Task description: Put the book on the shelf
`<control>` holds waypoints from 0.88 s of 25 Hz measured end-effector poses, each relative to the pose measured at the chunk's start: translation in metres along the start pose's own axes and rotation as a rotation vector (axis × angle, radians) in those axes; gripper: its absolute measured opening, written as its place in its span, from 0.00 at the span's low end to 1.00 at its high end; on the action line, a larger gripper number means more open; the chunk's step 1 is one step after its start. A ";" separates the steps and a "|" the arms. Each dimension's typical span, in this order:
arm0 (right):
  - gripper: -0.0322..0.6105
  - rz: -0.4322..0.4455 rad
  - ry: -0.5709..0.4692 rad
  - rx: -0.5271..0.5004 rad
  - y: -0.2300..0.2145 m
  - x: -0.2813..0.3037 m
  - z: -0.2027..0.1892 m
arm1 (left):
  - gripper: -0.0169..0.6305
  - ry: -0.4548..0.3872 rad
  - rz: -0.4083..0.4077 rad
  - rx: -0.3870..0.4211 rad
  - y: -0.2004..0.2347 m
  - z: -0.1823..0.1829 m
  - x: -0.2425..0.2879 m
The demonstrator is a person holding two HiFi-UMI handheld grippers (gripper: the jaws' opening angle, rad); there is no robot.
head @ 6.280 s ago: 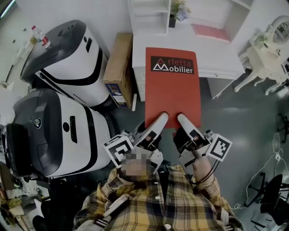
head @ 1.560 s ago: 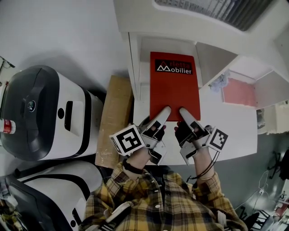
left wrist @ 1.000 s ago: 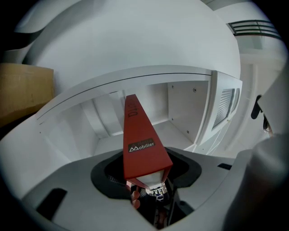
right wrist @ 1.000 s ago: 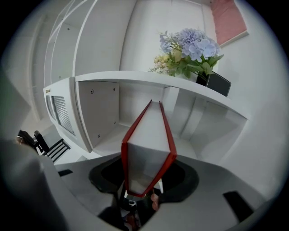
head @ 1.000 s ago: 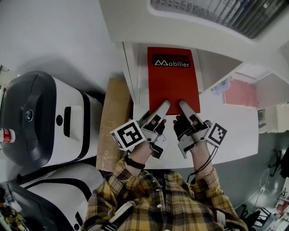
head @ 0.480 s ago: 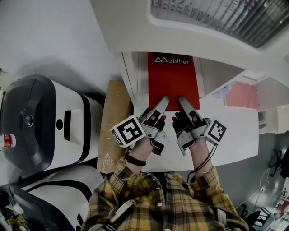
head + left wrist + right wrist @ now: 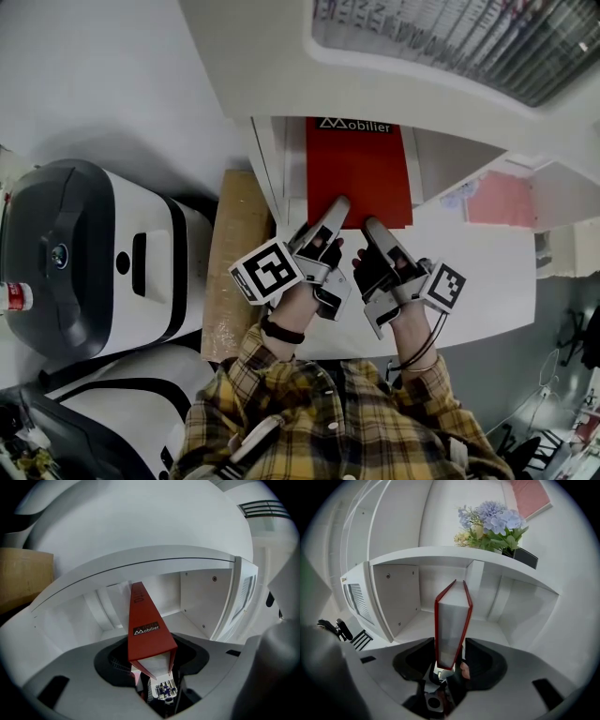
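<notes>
Currently held: red book [image 7: 358,178], its cover with the "Mobilier" label facing the head camera.
Book position: far end is inside the compartment at the left end of the white shelf [image 7: 269,164], between the left wall and a divider. The near edge sticks out past the compartment's front edge. Whether the book rests on the compartment floor cannot be told.
Left gripper [image 7: 336,208]: jaws clamped on the book's near edge, toward its left corner.
Right gripper [image 7: 371,227]: jaws clenched on the same near edge, just beside the left gripper and nearer the middle.
Beside the shelf: cardboard box [image 7: 234,244] against its left side.
Past the divider: blue flowers [image 7: 487,524], on the right.
</notes>
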State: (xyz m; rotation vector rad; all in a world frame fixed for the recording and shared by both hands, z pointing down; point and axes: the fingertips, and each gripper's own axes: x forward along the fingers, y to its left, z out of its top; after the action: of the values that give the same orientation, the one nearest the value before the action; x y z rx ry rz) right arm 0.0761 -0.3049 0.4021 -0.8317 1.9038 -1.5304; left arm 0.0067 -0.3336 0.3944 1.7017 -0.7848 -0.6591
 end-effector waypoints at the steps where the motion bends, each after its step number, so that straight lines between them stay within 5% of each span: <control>1: 0.34 -0.002 0.004 0.004 -0.002 0.002 -0.001 | 0.36 -0.001 0.005 -0.002 0.002 0.002 0.001; 22: 0.32 -0.053 -0.044 0.037 -0.011 0.035 0.000 | 0.39 -0.035 0.079 0.070 0.008 0.007 -0.026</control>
State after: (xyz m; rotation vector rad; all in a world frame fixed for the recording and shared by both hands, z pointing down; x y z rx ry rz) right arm 0.0548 -0.3335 0.4116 -0.8989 1.8307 -1.5611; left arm -0.0168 -0.3190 0.4017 1.7165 -0.9046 -0.6144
